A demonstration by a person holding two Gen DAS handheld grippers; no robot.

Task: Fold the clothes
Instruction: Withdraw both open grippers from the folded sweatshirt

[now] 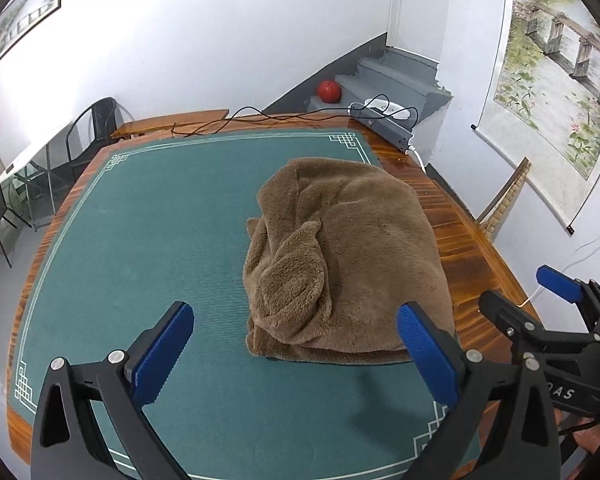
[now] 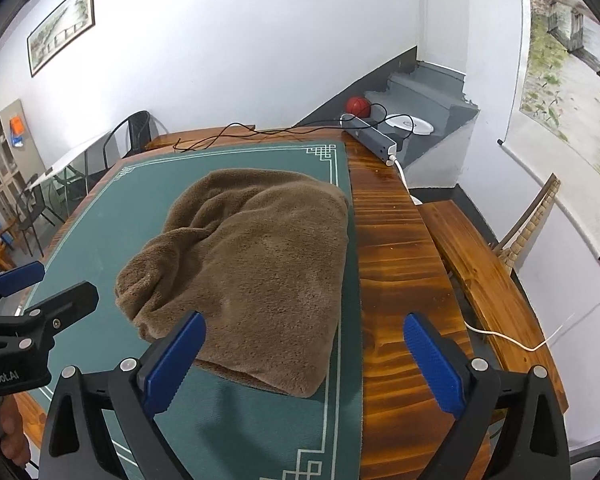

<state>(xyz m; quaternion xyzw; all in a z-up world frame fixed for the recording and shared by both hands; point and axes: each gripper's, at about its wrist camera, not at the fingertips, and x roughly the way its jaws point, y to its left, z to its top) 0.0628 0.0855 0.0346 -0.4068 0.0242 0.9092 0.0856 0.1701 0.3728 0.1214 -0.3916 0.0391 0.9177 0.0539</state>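
A brown fleece garment [image 1: 340, 256] lies folded in a loose bundle on the right part of the green mat [image 1: 148, 240]; it also shows in the right wrist view [image 2: 256, 264]. My left gripper [image 1: 296, 352] is open and empty, above the mat just in front of the garment's near edge. My right gripper [image 2: 304, 364] is open and empty, above the garment's near right corner and the mat's [image 2: 236, 420] edge. The right gripper shows at the right of the left wrist view [image 1: 532, 304]; the left gripper shows at the left of the right wrist view [image 2: 40, 284].
The mat covers a wooden table [image 2: 400, 280]. A grey power strip [image 2: 370, 140] with black cables lies at the far right corner. A wooden bench [image 2: 484, 276] stands right of the table. A red ball [image 1: 329, 90] sits by the stairs. Chairs [image 1: 96, 128] stand at the left.
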